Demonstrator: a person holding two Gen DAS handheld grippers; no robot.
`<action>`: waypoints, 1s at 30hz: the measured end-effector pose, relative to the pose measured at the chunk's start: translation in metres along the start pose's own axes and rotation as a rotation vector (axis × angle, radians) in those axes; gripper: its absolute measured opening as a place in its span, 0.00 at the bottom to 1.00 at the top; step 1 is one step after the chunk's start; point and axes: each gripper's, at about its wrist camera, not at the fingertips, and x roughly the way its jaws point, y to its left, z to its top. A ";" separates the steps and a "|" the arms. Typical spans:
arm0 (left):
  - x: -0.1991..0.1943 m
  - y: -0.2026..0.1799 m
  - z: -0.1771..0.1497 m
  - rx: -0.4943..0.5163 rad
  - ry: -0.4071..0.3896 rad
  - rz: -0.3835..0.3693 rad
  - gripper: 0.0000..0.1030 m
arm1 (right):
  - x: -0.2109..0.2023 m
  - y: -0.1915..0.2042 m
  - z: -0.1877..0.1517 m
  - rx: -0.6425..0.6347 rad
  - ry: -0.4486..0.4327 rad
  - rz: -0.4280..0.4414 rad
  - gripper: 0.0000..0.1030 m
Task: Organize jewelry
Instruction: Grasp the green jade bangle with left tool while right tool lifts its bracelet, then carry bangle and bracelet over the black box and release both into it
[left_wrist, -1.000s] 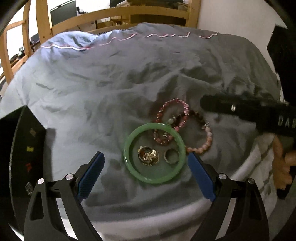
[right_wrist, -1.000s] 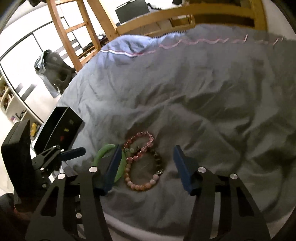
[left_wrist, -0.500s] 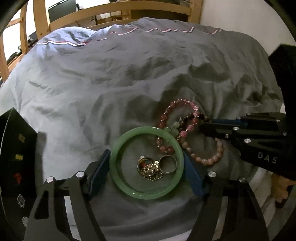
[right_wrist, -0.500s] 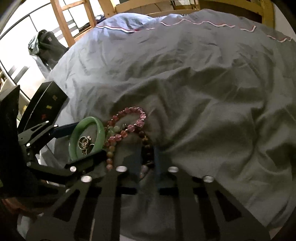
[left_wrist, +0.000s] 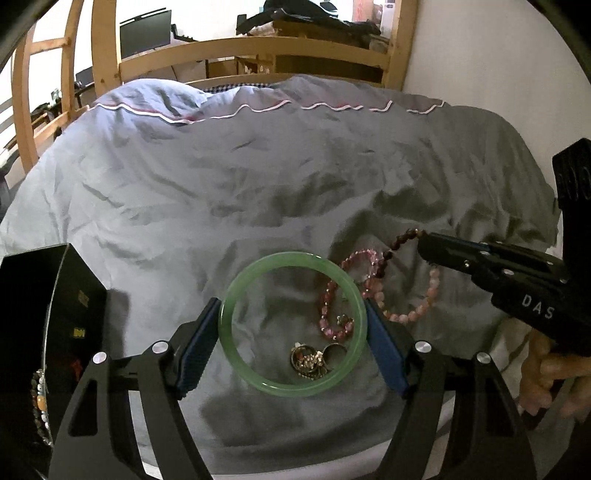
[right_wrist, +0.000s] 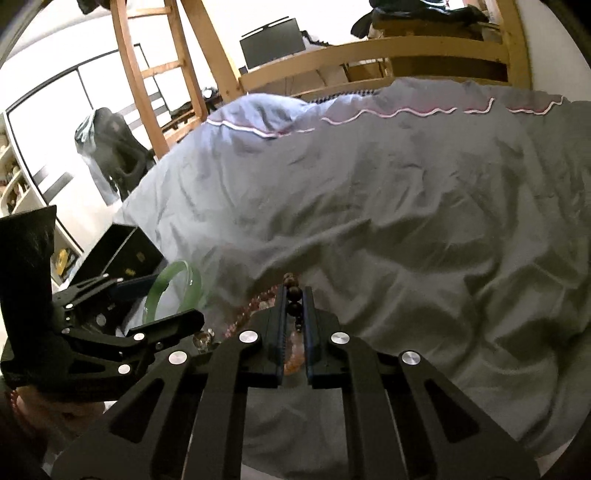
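Observation:
My left gripper (left_wrist: 291, 325) is shut on a green jade bangle (left_wrist: 236, 295), its blue pads against the ring's left and right sides, lifted off the grey duvet (left_wrist: 258, 184). Seen through the ring, metal rings (left_wrist: 314, 360) and a dark pink bead bracelet (left_wrist: 330, 317) lie on the duvet. My right gripper (right_wrist: 293, 295) is shut on a brown-and-pink bead bracelet (right_wrist: 294, 295), whose dark beads stick out past the fingertips. In the left wrist view that bracelet (left_wrist: 430, 291) hangs from the right gripper (left_wrist: 421, 242) with its pale pink part lying on the duvet.
A black open jewelry box (left_wrist: 40, 325) stands at the left on the bed edge, with a bead string inside; it also shows in the right wrist view (right_wrist: 122, 254). A wooden bed frame (left_wrist: 258, 48) runs behind. A chair (right_wrist: 110, 147) stands left of the bed.
My left gripper closed on the green bangle and lifted it off the rings. My right gripper closed on the brown-and-pink bracelet and raised one end of it.

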 end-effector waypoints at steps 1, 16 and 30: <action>-0.001 -0.001 0.000 0.001 -0.003 0.005 0.72 | -0.001 0.000 0.001 0.002 -0.010 0.006 0.08; -0.027 -0.006 -0.001 0.018 -0.034 0.035 0.72 | -0.029 0.016 0.007 -0.032 -0.079 0.001 0.08; -0.069 -0.007 -0.012 0.006 -0.068 0.067 0.72 | -0.069 0.044 0.005 -0.069 -0.109 0.000 0.08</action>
